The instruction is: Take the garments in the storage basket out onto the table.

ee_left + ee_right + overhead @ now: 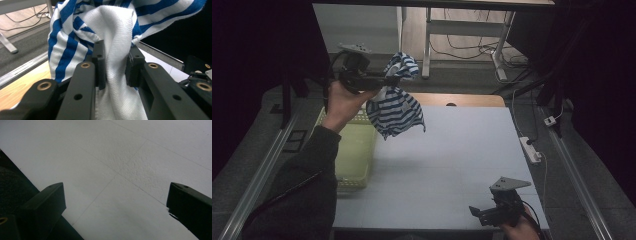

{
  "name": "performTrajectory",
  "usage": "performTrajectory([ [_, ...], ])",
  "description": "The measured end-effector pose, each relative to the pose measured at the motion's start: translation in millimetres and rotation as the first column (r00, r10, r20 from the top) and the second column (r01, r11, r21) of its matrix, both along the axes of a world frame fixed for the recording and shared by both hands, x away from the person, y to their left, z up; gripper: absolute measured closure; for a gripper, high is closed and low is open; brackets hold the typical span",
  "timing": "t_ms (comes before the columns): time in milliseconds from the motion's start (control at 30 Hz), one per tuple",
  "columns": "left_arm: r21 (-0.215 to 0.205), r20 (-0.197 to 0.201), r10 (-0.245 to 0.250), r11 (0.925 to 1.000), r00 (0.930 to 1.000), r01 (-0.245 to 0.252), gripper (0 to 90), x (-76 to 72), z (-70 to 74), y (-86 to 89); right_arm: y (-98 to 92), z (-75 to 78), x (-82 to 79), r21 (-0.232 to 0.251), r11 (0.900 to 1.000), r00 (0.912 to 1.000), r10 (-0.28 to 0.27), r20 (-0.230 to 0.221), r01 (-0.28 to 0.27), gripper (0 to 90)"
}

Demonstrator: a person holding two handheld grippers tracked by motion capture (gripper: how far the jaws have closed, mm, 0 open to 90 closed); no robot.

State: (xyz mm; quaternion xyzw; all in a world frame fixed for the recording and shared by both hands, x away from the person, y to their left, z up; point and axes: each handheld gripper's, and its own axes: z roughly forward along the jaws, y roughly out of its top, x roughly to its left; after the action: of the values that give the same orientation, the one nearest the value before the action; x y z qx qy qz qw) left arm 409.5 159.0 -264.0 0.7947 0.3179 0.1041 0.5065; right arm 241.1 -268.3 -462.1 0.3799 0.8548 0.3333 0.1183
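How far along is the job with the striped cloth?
Done: the left gripper has its fingers shut on the striped cloth, lifted off the table beside the green basket. Left: setting it down. The right gripper is open and idle.

green basket [354, 150] left, power strip [530, 149] right

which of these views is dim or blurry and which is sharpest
High view: dim overall, dark at both sides, the striped cloth and green basket still readable. Left gripper view: brightest and sharpest, the cloth's knit weave clear between the gripper pads. Right gripper view: evenly lit white table, texture crisp, the near jaws soft.
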Motion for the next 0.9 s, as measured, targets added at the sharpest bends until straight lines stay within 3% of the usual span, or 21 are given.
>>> performTrajectory([
  [600, 0.024, 0.018, -0.061, 0.9979, 0.9980, 0.060, 73.1, 10.0, -6.6, -53.2, 0.4, -0.2, -0.5, -0.006, 1.000, 0.9999, 0.012, 0.006, -0.012, 1.8],
  [900, 0.041, 0.003, -0.072, 0.9966, 0.9974, 0.072, 72.8, 13.3, -27.5, -63.7, 1.3, -0.2, -0.8, -0.014, 1.000, 0.9998, 0.018, 0.002, -0.018, 1.8],
])
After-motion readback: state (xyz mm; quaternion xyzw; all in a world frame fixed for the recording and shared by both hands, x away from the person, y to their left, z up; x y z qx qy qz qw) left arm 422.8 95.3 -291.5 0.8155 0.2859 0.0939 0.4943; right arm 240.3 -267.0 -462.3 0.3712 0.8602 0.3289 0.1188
